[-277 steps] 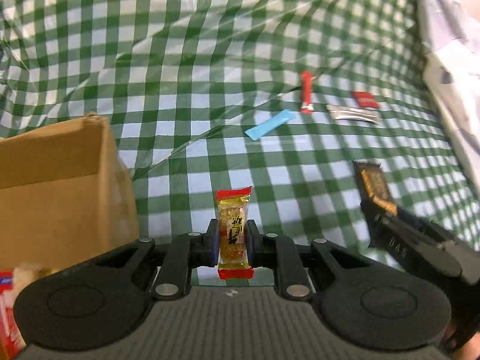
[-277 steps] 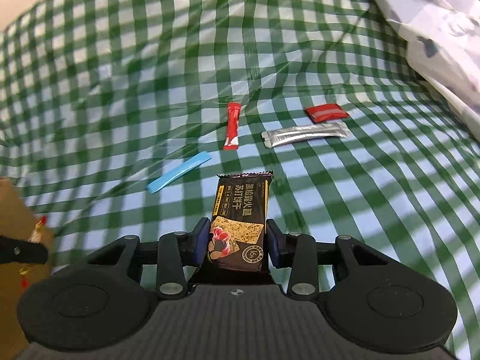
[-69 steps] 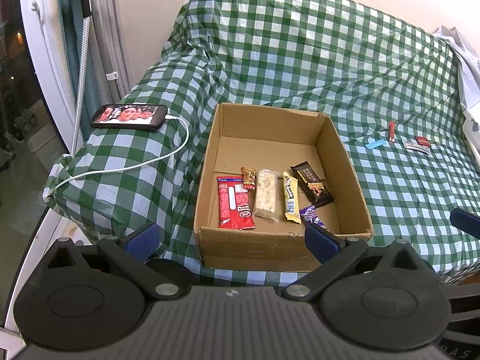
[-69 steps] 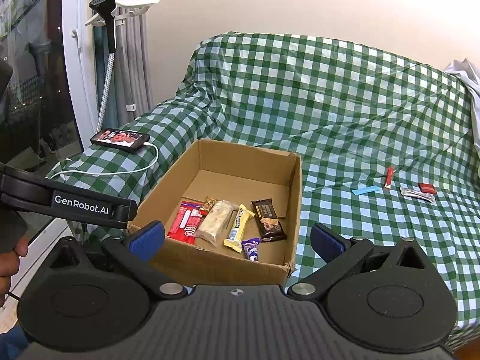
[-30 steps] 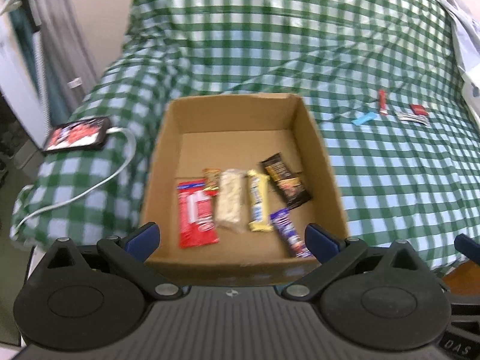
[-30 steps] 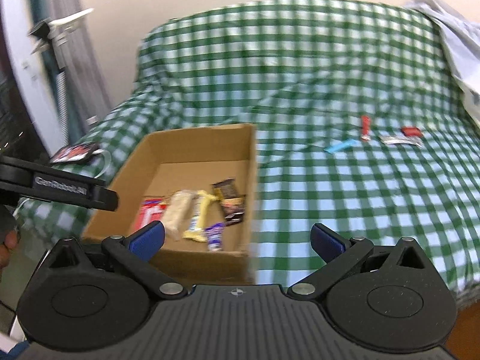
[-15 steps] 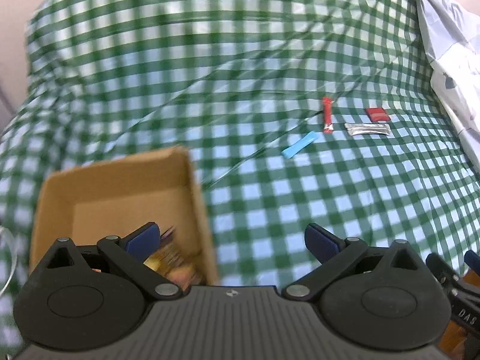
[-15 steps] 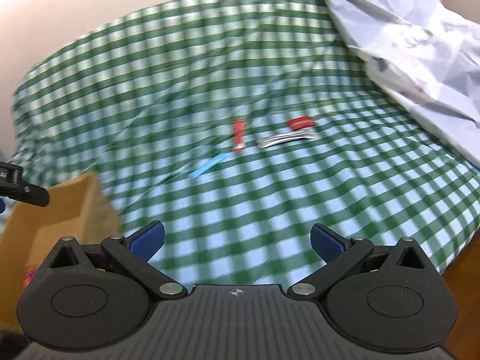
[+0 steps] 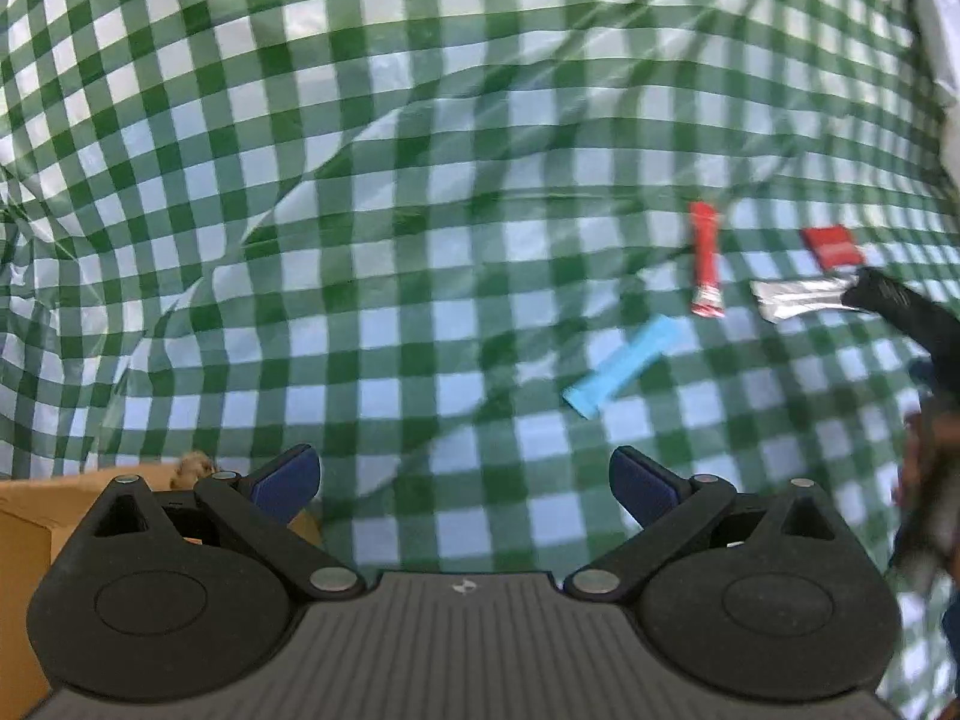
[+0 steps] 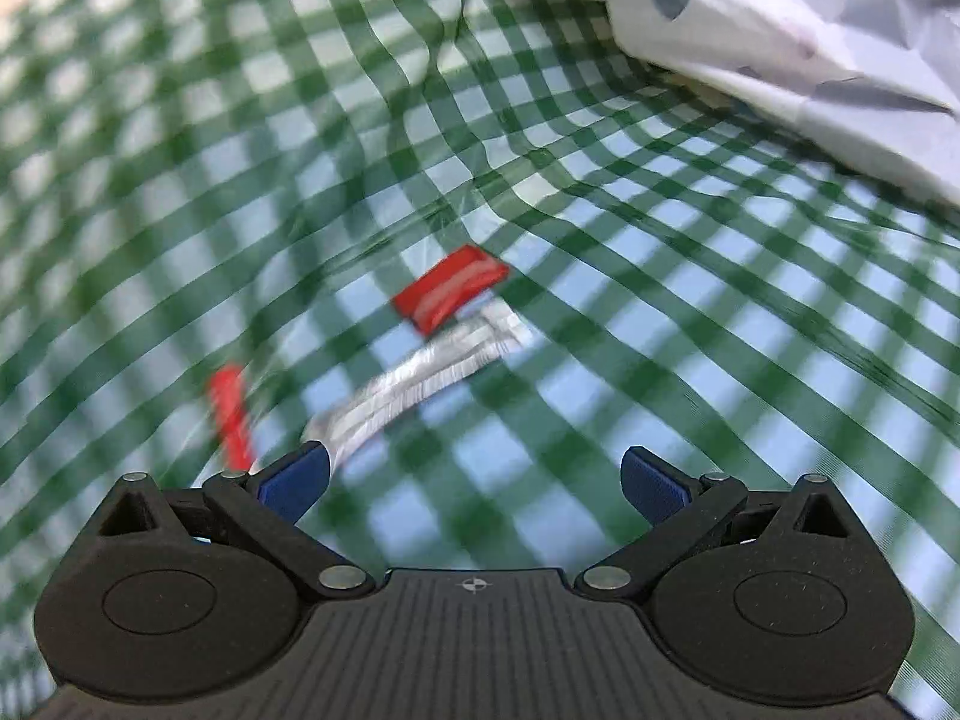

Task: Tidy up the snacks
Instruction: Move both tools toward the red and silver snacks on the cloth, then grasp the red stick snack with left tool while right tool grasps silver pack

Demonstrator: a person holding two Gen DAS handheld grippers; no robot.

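Both jaws are spread wide with nothing in them: left hand-held gripper and right hand-held gripper. Landmark is the silver wrapper on the green checked cloth. The small red packet sits just behind it, touching or nearly. The red stick lies to its left, the blue stick further left and nearer the camera. The cardboard box corner peeks in well off to the left.

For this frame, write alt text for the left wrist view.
The open, empty left gripper hovers over a green checked cloth where four snacks lie: a blue stick, red stick, silver packet and red packet. A cardboard box corner shows lower left.
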